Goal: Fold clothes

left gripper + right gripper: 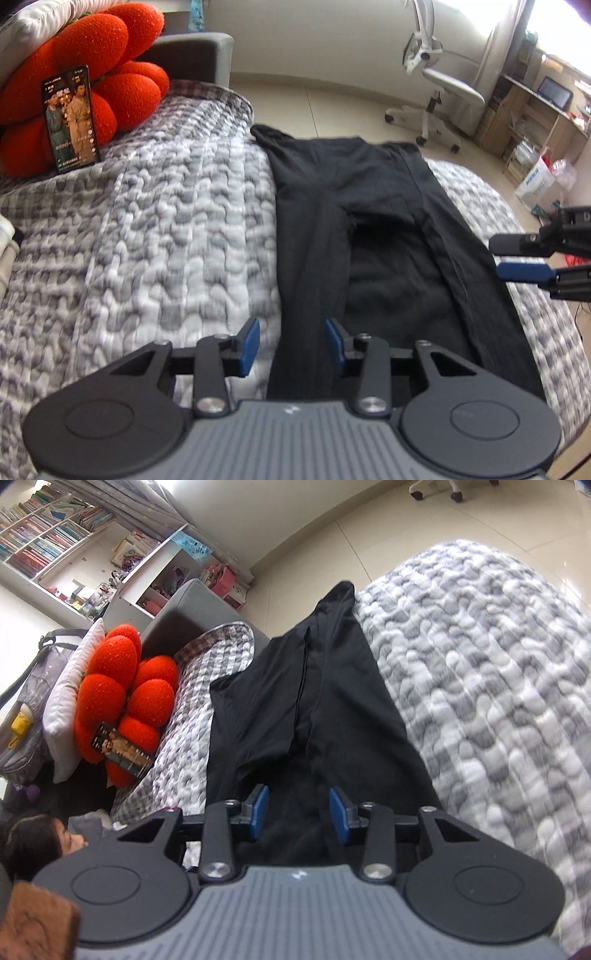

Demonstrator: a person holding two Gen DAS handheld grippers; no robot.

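The near end of the black garment (369, 229) passes under the left tongs (291, 345) at the bottom of the left wrist view, so its hem is hidden; in the right wrist view the right tongs (299, 814) cover its near end likewise; whether either tongs touch the cloth cannot be told; the quilted bed cover (498, 701) smears into blur toward the right edge; the phone screen (72, 120) at upper left shows figures and text too small to read; the office chair (439, 85) is cut off at the top edge; the book spines on the bookshelf (48, 542) are illegible.
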